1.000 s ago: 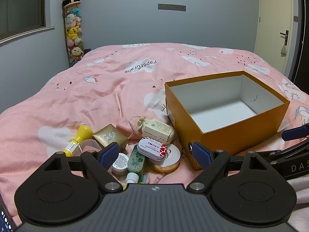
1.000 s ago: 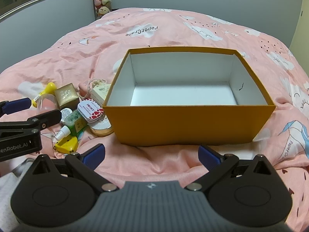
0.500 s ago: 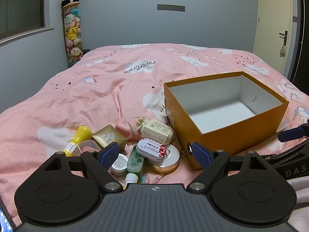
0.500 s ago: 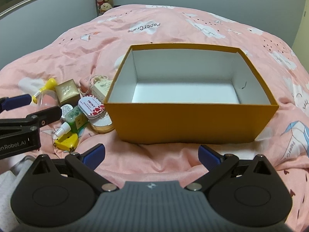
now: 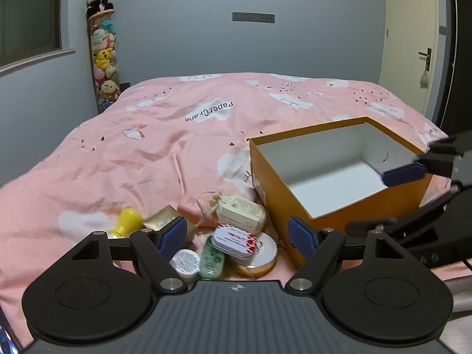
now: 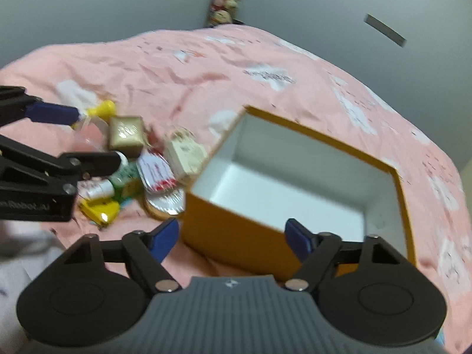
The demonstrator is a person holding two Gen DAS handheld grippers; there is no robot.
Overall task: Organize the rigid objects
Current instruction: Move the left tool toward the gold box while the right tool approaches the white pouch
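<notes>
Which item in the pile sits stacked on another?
The red-and-white mint tin, resting atop the round gold compact; the others lie on the pink duvet.

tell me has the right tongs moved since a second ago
Yes. In the left wrist view the right tongs have risen and swung left: their blue tip now hangs over the open orange cardboard box, where earlier it sat low beside the box's right corner.

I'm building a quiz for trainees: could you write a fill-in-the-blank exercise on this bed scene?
1. The orange cardboard box with the white inside holds ____.
2. The red-and-white mint tin rests on a round ____ compact.
3. Both the left claw and the right claw are ____.
4. The pile of small items lies to the box's ____.

Missing words: nothing; gold; open; left
</notes>
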